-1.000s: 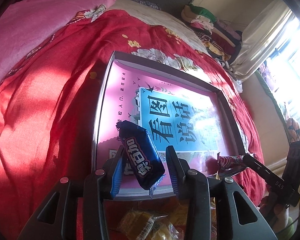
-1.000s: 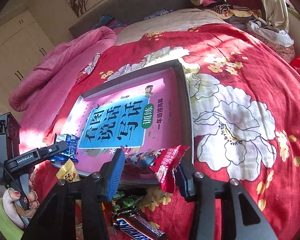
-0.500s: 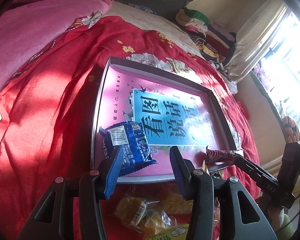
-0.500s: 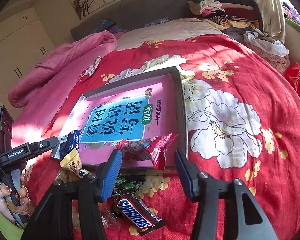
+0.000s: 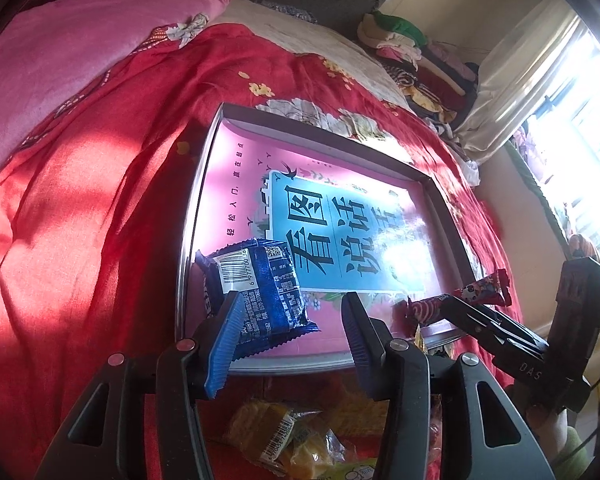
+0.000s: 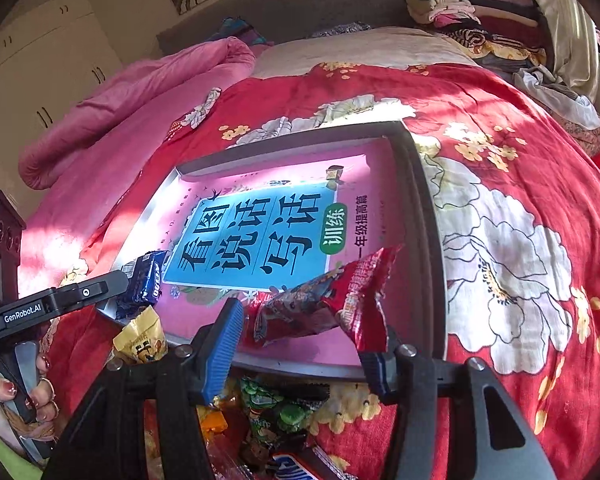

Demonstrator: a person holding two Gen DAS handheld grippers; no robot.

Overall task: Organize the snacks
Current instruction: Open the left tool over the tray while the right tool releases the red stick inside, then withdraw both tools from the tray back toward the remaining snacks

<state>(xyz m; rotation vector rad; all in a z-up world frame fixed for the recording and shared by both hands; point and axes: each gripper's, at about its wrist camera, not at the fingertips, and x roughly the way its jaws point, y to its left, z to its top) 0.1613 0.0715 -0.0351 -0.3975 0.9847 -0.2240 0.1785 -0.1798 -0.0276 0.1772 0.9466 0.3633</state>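
A grey tray [image 5: 196, 208] lined with a pink and blue book cover lies on the red floral bedspread. A blue Oreo packet [image 5: 260, 280] lies flat in its near left corner. My left gripper [image 5: 292, 300] hovers just behind the packet; its jaws are opening and the pads are clear of it. A red snack packet [image 6: 320, 304] rests in the tray's near right corner between the fingers of my right gripper [image 6: 306, 332]. Its crumpled right end hides the right fingertip, and a gap shows at the left pad. In the left wrist view the red packet [image 5: 480, 292] sits by the rim.
Loose snacks lie on the bedspread in front of the tray: yellow packets [image 5: 276, 428] [image 6: 140, 340], a green packet [image 6: 272, 404] and a Snickers bar [image 6: 300, 464]. A pink quilt [image 5: 80, 48] lies far left, and folded clothes [image 6: 460, 12] are piled at the back right.
The blue packet stood upright in my left gripper; it now lies flat in the tray and the jaws are wider. The right jaws widened, and the red packet settled into the tray.
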